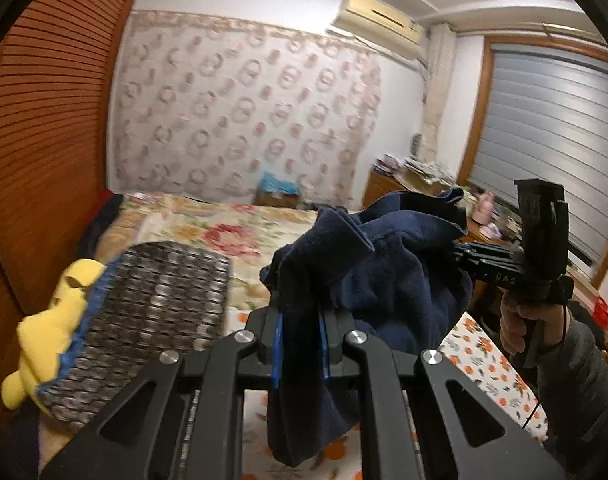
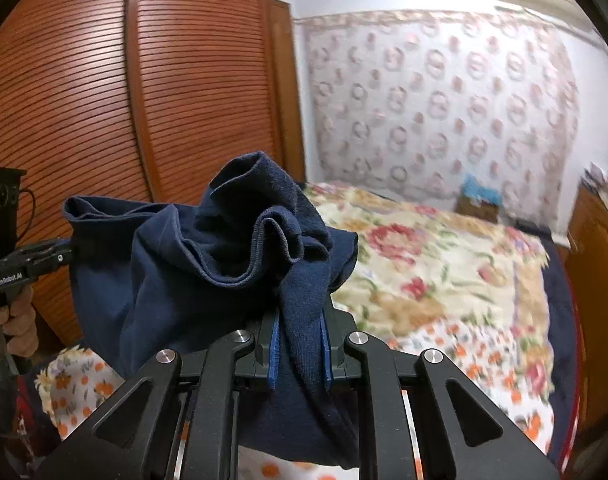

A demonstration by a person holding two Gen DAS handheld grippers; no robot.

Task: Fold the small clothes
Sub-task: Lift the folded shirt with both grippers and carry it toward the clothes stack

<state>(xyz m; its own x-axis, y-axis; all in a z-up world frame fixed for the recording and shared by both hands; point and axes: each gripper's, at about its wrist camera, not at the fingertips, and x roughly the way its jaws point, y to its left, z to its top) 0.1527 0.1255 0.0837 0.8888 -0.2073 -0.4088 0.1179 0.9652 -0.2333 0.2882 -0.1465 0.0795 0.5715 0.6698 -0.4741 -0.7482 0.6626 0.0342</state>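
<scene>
A dark navy garment (image 1: pixel 384 280) hangs bunched in the air above the bed, held at two places. My left gripper (image 1: pixel 302 320) is shut on one part of it, with cloth pinched between the blue pads. My right gripper (image 2: pixel 300 336) is shut on another part of the same garment (image 2: pixel 208 264). In the left wrist view the right gripper (image 1: pixel 460 256) reaches in from the right, its tips buried in the cloth. In the right wrist view the left gripper (image 2: pixel 70 254) grips the garment's left edge. The garment's shape is hidden by folds.
A bed with a floral blanket (image 2: pixel 444 264) and an orange-print sheet (image 1: pixel 484 364) lies below. A grey patterned cushion (image 1: pixel 156 320) with a yellow plush toy (image 1: pixel 48 332) sits at left. A slatted wooden wardrobe (image 2: pixel 104 92) stands beside the bed. A cluttered dresser (image 1: pixel 416 180) is at right.
</scene>
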